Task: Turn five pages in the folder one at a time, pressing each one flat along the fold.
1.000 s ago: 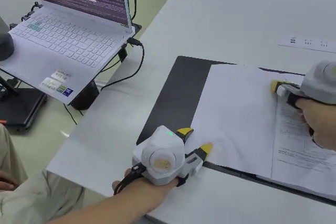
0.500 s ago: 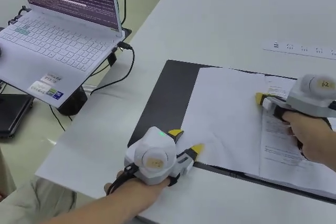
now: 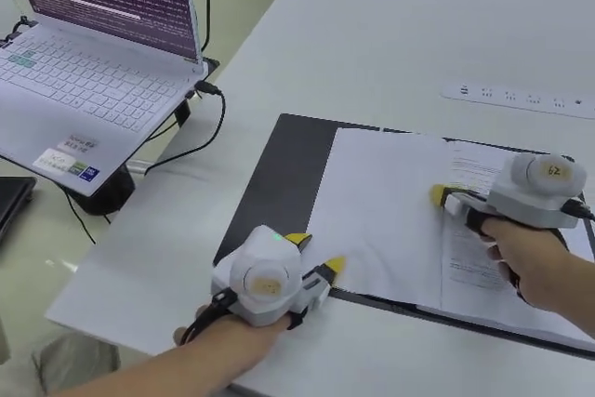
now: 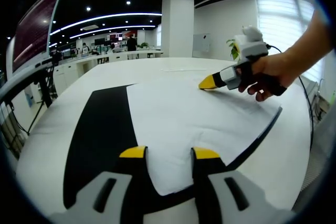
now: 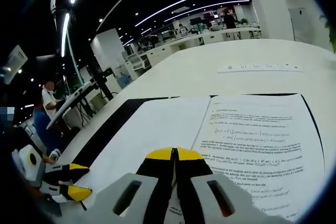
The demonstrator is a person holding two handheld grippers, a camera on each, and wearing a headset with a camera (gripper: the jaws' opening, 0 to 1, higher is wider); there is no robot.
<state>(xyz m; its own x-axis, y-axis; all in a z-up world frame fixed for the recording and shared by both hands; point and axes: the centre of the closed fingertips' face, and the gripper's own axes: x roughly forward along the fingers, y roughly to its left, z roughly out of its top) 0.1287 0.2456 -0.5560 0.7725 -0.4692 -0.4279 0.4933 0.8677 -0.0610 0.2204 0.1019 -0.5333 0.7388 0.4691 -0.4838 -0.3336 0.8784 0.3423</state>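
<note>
Folder [image 3: 279,174] lay open on the white table [image 3: 372,34]. Left gripper [image 3: 316,252] sat at its 7 o'clock edge, jaws parted and empty. Right gripper [image 3: 437,195], jaws clenched together, rested at the fold. Its own view showed the printed page [image 5: 252,129], and the head view a laptop [image 3: 84,81] at 10 o'clock.

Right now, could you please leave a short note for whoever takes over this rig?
Left gripper: open, jaws astride the near corner of the turned page, at the folder's near edge.
Right gripper: shut, tips down at the fold, between the turned page and the printed page.
The folder lies open on the table, turned page blank side up on the left.
Done: at least one page turned; the count cannot be told.
Left: press this fold flat, then turn the rest one at a time.
</note>
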